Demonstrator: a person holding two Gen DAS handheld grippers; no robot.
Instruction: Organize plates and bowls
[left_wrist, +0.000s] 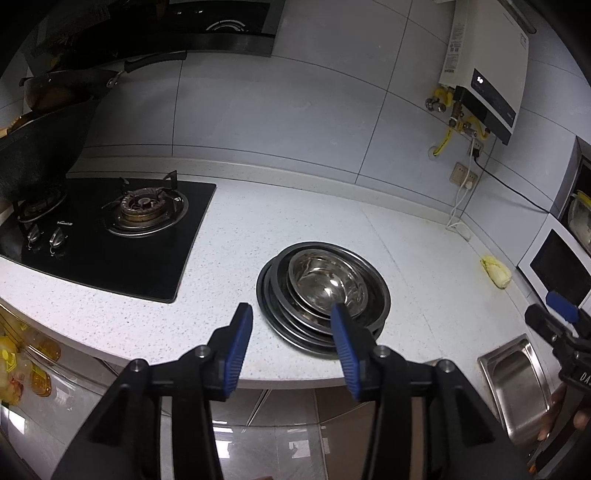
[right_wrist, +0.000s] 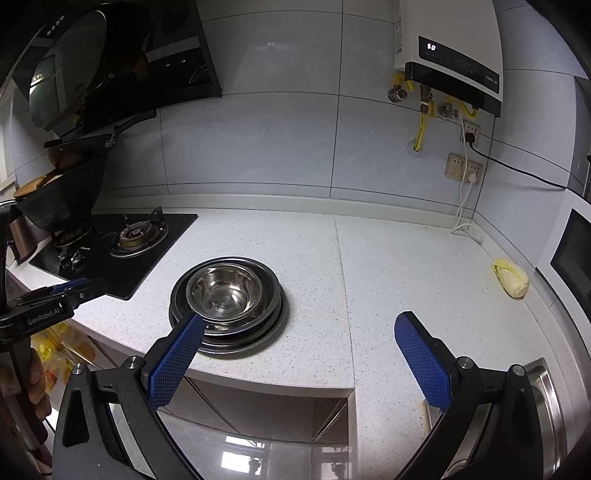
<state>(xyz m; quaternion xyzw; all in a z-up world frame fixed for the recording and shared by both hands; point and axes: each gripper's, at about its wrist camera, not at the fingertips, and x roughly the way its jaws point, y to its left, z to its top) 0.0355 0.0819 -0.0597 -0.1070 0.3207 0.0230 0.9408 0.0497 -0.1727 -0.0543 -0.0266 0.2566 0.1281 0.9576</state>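
Between the tabletop (right_wrist: 388, 280) edge and the cameras, the left hand-held gripper (left_wrist: 291, 317) and right hand-held gripper (right_wrist: 299, 328) hang spread and empty; the bowl (right_wrist: 225, 291) tops nested plates (right_wrist: 255, 336) mid-tabletop. A clumsy nudge could skid this slick steel stack.

The near rim of the stack of plates and bowls (left_wrist: 323, 291) is covered by a finger of the left gripper (left_wrist: 291, 312), so how many plates lie under the bowl cannot be counted. The sink (left_wrist: 517, 387) is cut by the right gripper (left_wrist: 565, 321), itself cropped at the frame edge. The microwave (right_wrist: 570, 254) runs off the edge. The water heater's (right_wrist: 454, 55) small print is unreadable.
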